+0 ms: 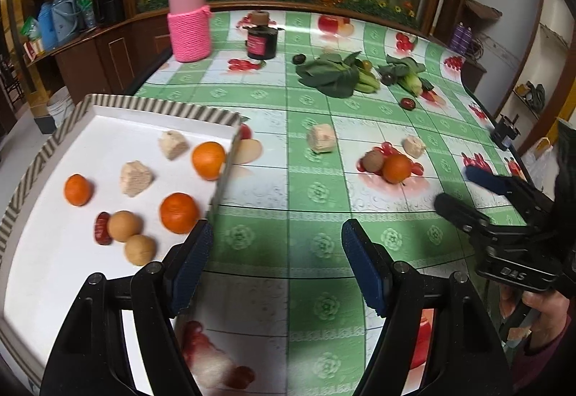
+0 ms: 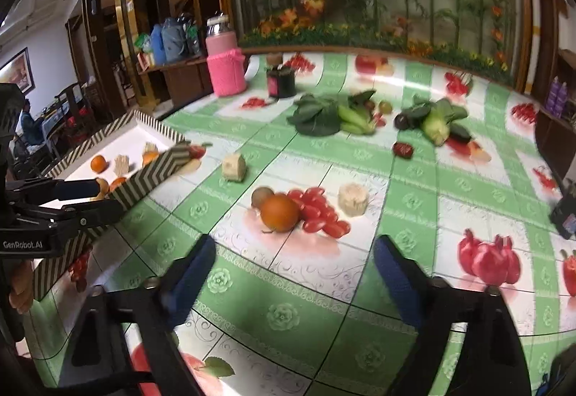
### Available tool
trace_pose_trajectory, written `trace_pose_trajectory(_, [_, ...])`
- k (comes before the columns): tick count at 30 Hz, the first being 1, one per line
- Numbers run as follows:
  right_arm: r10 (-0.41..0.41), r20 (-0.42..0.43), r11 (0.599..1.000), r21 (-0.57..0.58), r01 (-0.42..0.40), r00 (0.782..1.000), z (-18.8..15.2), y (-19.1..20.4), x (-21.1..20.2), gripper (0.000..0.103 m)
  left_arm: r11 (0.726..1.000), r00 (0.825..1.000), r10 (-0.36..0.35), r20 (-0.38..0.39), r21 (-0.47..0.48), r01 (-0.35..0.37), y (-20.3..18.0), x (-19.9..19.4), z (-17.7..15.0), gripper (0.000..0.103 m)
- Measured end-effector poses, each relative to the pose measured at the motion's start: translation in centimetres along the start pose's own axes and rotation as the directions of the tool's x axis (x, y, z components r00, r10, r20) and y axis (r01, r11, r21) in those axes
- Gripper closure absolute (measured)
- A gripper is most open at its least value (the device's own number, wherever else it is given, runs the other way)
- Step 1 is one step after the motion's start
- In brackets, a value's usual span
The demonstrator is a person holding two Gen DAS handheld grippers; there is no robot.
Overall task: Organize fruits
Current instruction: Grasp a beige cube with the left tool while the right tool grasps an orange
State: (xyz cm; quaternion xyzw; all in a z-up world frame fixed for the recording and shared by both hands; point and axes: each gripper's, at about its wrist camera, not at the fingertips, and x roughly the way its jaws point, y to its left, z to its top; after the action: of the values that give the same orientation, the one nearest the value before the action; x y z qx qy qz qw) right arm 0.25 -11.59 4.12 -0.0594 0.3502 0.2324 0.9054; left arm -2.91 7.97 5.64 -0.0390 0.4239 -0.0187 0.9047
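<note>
A white tray with a striped rim (image 1: 162, 106) lies at the left and holds three oranges, beige chunks, two brown round fruits and a red date. My left gripper (image 1: 277, 252) is open and empty just beside the tray's right wall. On the cloth further right, an orange (image 1: 396, 168) touches a brown fruit (image 1: 372, 160). In the right wrist view the same orange (image 2: 280, 212) and brown fruit (image 2: 262, 196) lie ahead of my right gripper (image 2: 295, 270), which is open with nothing between its fingers. Two beige chunks (image 2: 234, 166) (image 2: 353, 198) and a red date (image 2: 402, 149) lie loose nearby.
Leafy greens (image 2: 324, 115) and a corn cob (image 2: 435, 127) lie farther back with small dark fruits among them. A pink-sleeved jar (image 1: 189, 25) and a dark tin (image 1: 262, 42) stand at the far edge. The table's right edge (image 1: 496, 129) curves close to shelves.
</note>
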Motion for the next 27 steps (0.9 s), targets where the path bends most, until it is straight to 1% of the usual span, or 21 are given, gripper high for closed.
trace_pose_trajectory(1, [0.009, -0.019, 1.000, -0.002, -0.009, 1.000, 0.1, 0.0, 0.4, 0.030, 1.000, 1.000, -0.005, -0.004, 0.001, 0.005, -0.1, 0.2, 0.0, 0.030])
trace_pose_trajectory(2, [0.016, -0.034, 1.000, -0.005, -0.017, 0.999, 0.2, 0.0, 0.9, 0.034, 1.000, 1.000, -0.008, -0.006, 0.001, 0.008, -0.3, 0.3, 0.0, 0.030])
trace_pose_trajectory(4, [0.032, -0.057, 0.999, -0.004, -0.032, 0.998, 0.5, -0.1, 1.7, 0.034, 1.000, 1.000, -0.013, -0.015, 0.003, 0.013, -0.4, 0.7, 0.1, 0.030])
trace_pose_trajectory(7, [0.063, -0.084, 0.998, 0.016, -0.062, 0.994, 1.4, -0.4, 3.0, 0.039, 1.000, 1.000, -0.020, -0.023, 0.008, 0.020, -0.5, 1.0, 0.4, 0.030])
trace_pose_trajectory(10, [0.084, -0.102, 0.996, 0.004, -0.084, 0.991, 2.5, -0.3, 4.3, 0.040, 1.000, 1.000, -0.019, -0.016, 0.012, 0.019, -0.5, 1.1, 0.9, 0.030])
trace_pose_trajectory(12, [0.078, -0.117, 0.997, -0.017, -0.080, 0.990, 3.0, -0.1, 5.4, 0.047, 1.000, 1.000, -0.018, -0.021, 0.015, 0.019, -0.5, 1.4, 1.1, 0.030])
trace_pose_trajectory(14, [0.092, -0.151, 0.995, -0.014, -0.095, 0.984, 3.0, -0.2, 6.6, 0.071, 1.000, 0.999, -0.023, -0.030, 0.020, 0.023, -0.6, 1.6, 1.3, 0.030])
trace_pose_trajectory(15, [0.098, -0.163, 0.995, -0.008, -0.100, 0.982, 2.8, -0.4, 6.9, 0.070, 0.999, 0.999, -0.025, -0.031, 0.023, 0.025, -0.7, 1.7, 1.4, 0.030])
trace_pose_trajectory(19, [0.119, -0.147, 0.993, 0.014, -0.119, 0.982, 2.0, -0.8, 6.4, 0.071, 0.999, 0.999, -0.018, -0.037, 0.041, 0.020, -1.2, 2.5, 2.4, 0.030])
trace_pose_trajectory(22, [0.119, -0.124, 0.992, 0.052, -0.113, 0.985, 1.5, -1.5, 5.5, 0.071, 0.998, 0.998, -0.028, -0.054, 0.051, 0.031, -1.9, 3.4, 3.3, 0.030])
trace_pose_trajectory(27, [0.127, -0.094, 0.989, 0.085, -0.119, 0.987, 1.6, -2.3, 4.1, 0.071, 0.998, 0.997, -0.019, -0.073, 0.060, 0.023, -2.9, 4.9, 4.7, 0.030])
